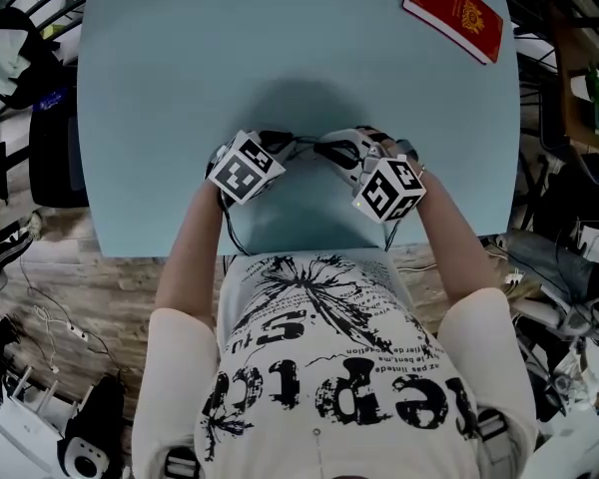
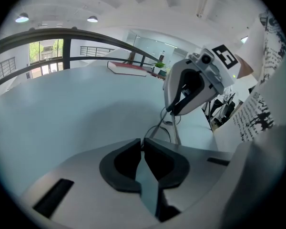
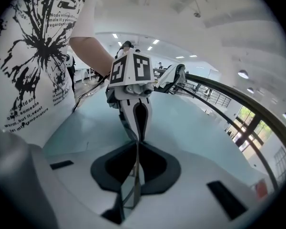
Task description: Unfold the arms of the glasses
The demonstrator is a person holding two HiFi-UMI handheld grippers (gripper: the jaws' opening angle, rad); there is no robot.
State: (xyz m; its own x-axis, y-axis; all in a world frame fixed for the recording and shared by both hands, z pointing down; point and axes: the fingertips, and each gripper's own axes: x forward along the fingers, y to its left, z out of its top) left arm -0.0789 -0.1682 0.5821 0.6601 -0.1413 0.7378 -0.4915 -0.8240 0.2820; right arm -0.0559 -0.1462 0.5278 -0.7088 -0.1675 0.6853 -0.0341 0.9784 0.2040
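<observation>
Glasses (image 1: 317, 151): thin wire frame, held up between my two grippers over the near part of the bench (image 1: 180, 88), just ahead of my chest. I cannot tell whether they clear the surface.

Left gripper (image 2: 142, 144): fingers clenched, their tips pinched on one end of the wire frame. Right gripper (image 3: 135, 147): fingers clenched on a thin flat strip of the glasses, an arm or the rim edge-on, I cannot say which.

Doing the step well, as I judge it:
- Keep the left as the anchor, steady, grip no tighter than needed, since the wire looks easy to bend.
- Swing the right in an arc about the hinge, not a straight pull, so the arm opens and does not twist.
- Stop at the hinge's own limit.

What each view gives:
- Head view: both marker cubes nearly touching and a red booklet (image 1: 454, 13) well apart at the far right corner, but the frame itself is a dark tangle there.
- Left gripper view: wire loops running from my tips to the right gripper's fingers.
- Right gripper view: the strip standing upright between the pads, which the other two views do not show.
</observation>
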